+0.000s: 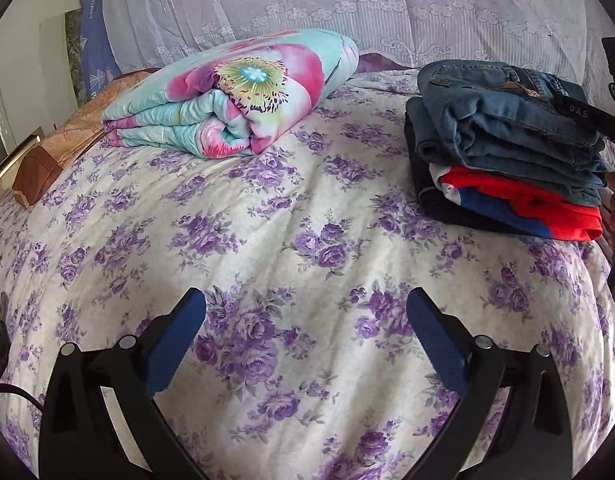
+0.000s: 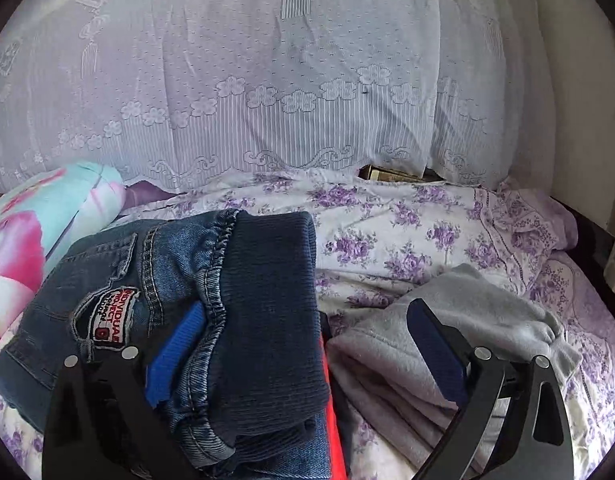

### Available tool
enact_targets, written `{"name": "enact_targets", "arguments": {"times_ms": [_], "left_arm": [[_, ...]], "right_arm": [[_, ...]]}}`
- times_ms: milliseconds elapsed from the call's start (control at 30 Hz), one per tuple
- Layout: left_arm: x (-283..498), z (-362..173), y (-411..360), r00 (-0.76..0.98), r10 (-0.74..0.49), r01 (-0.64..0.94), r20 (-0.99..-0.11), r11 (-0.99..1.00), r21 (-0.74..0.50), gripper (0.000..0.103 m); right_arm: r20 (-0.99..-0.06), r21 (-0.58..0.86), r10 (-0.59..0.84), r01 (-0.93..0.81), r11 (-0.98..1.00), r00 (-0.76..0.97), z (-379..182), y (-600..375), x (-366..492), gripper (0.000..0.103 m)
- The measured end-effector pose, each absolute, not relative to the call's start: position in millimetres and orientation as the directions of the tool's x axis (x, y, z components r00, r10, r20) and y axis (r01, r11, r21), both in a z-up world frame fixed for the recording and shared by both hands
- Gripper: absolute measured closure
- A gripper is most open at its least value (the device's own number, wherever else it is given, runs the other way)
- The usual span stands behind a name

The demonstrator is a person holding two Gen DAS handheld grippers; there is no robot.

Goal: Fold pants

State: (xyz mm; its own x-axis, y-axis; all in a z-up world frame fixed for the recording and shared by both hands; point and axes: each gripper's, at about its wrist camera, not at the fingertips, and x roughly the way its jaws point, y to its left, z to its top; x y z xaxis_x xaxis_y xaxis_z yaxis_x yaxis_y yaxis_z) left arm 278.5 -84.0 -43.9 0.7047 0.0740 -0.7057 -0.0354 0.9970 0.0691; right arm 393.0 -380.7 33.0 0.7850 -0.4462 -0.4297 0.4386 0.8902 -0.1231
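Right tool [image 2: 307, 360], jaws apart around the folded jeans [image 2: 243, 312] atop the clothes stack [image 1: 507, 208], sits nearest them, waistband pointing toward twelve o'clock, while the left tool [image 1: 307, 336] hangs agape over bare bed [image 1: 267, 240], stack at two o'clock.

The bed's floral sheet [image 1: 291, 216] carries a rolled quilt [image 1: 235, 100], a clothes stack [image 1: 503, 148] and grey fleece [image 2: 439, 344].

We count one pile of folded clothes [image 1: 507, 152] topped by one pair of jeans [image 2: 179, 300], one rolled floral quilt [image 1: 235, 96], one grey garment [image 2: 447, 320], and one bed [image 1: 267, 240].
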Motion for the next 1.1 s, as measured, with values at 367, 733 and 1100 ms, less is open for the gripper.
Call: {"name": "enact_targets", "arguments": {"times_ms": [367, 733, 1100], "left_arm": [[277.7, -39.7, -76.8, 0.716, 0.068, -0.053, -0.695, 0.998, 0.043, 0.005], [262.6, -38.1, -87.7, 0.741, 0.078, -0.031, -0.667, 0.996, 0.082, 0.005], [272.0, -40.5, -88.0, 0.734, 0.081, -0.023, -0.675, 0.995, 0.094, 0.005]], "right_arm": [[-0.300, -0.073, -0.364, 0.359, 0.931, 0.882, 56.2, -356.0, 293.8, 0.004], [-0.290, 0.025, -0.324, 0.346, 0.938, 0.900, 27.0, -341.6, 208.2, 0.004], [-0.481, -0.036, -0.392, 0.430, 0.902, 0.784, 16.3, -369.4, 340.7, 0.003]]}}
